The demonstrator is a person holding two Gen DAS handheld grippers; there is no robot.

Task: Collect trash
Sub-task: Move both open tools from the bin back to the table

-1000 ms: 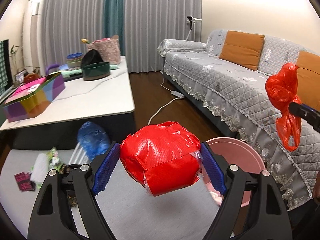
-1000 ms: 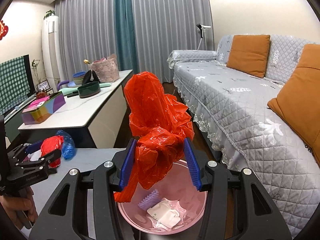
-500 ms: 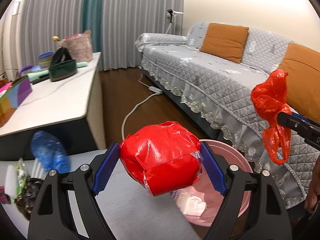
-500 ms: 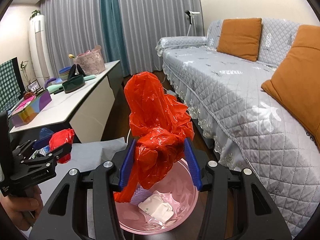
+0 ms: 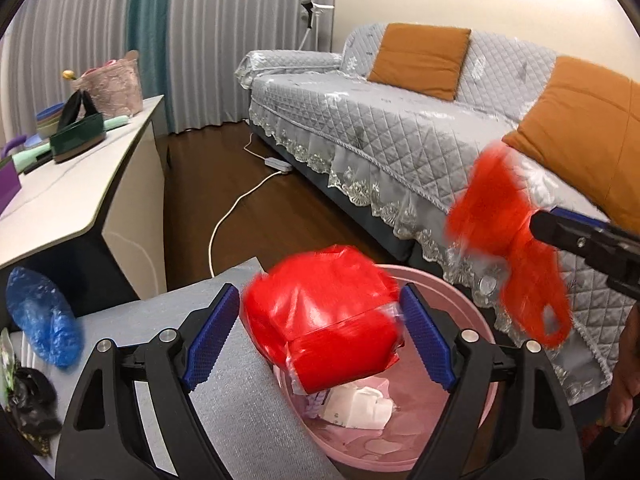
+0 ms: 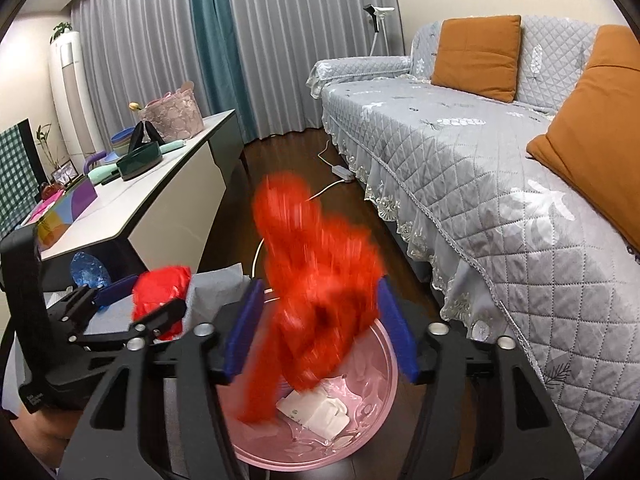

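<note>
Left wrist view. Step in hand: dropping collected trash into the pink bin, which stands on the floor beside the sofa.
- Left gripper: one; we hold its jaws clamped on one red wrapped bundle, which hangs over the near rim of the bin.
- Right gripper: one, entering at the right edge, with one crumpled red plastic bag blurred at its tip, above the bin's far rim.
- In the bin: one white crumpled paper.
- On the grey mat, left edge: one blue bag and a dark scrap, not yet collected.

Right wrist view.
- Our right jaws have just been opening; the red plastic bag, motion-blurred, sits between them, and we judge it released and falling toward the bin directly beneath.
- The left gripper shows at the left, gripping the bundle.
- Orange cushions: two.

Next move, in our judgement: bring the left gripper fully over the bin's mouth, then spread its jaws so the bundle falls inside and not onto the mat.
</note>
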